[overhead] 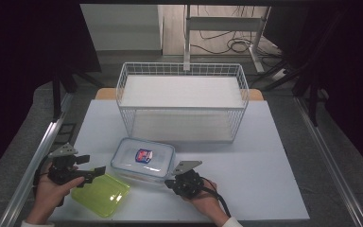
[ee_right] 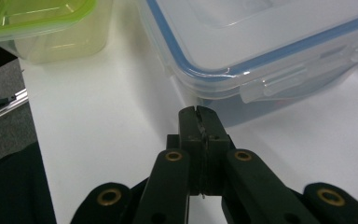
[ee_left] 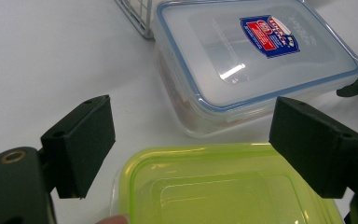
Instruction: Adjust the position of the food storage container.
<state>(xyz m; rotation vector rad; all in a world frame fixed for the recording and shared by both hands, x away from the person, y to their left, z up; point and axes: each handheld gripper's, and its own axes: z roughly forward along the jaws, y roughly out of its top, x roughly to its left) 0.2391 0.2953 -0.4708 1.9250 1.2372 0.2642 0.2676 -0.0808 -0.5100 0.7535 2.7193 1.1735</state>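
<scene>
A person sits at a white table and holds a claw in each hand. Two boxes sit near the front edge, and a big white wire basket stands behind them, farther back on the table.

The left gripper hangs over the green box. Its two black jaws are spread wide apart, one on each side of the green lid, and they do not touch it. In the left gripper view the green box lies right between the pads, so it looks as if the claw is getting ready to grab it.

The right gripper rests low by the front corner of the clear box, the one with the blue rim and a small sticker on top. Its jaws are pressed tight together with nothing in between. In the right gripper view its tip sits just in front of the clear box, near the side clasp — close, but whether it touches is hard to tell.

The job looks like it is only starting. Both boxes stand side by side on the table, lids on, and neither is held. The basket has nothing in it that can be seen. If the boxes are meant to go inside — that is a guess — then all the grabbing, lifting and putting away is left to do.
</scene>
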